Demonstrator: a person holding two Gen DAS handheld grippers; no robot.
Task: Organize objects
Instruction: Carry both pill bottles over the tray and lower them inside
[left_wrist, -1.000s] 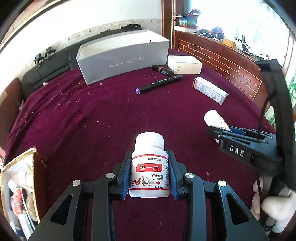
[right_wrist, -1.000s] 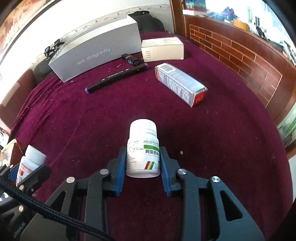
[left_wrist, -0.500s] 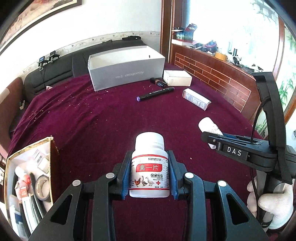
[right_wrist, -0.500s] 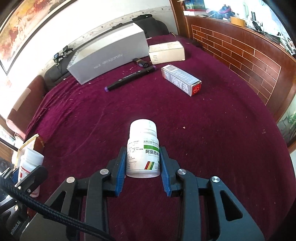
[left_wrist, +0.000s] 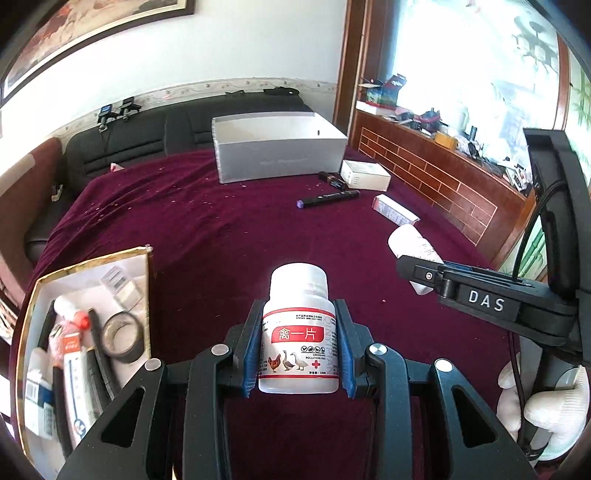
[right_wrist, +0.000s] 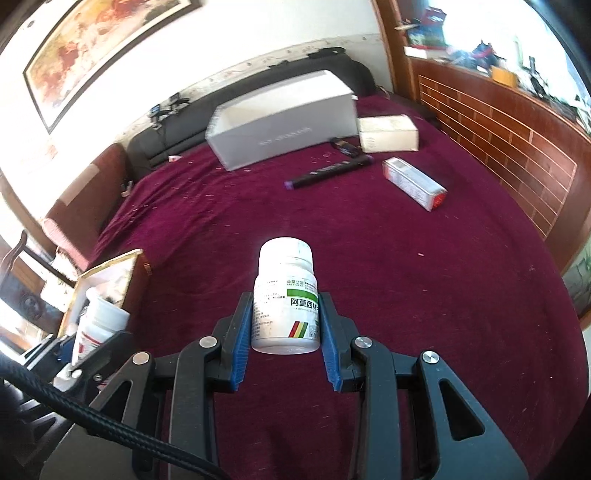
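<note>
On cloth (left_wrist: 229, 236), two bottles (left_wrist: 298, 332) (right_wrist: 285, 295), two grippers (left_wrist: 298, 354) (right_wrist: 285, 332)

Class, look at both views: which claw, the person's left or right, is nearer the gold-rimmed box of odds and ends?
Left. The left claw is just beside the gold-rimmed box; the right claw is farther off, across the left one.

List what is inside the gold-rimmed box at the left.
The gold-rimmed open box holds a roll of dark tape, a red-capped white tube, black pens and small cartons; lower layers are covered.
</note>
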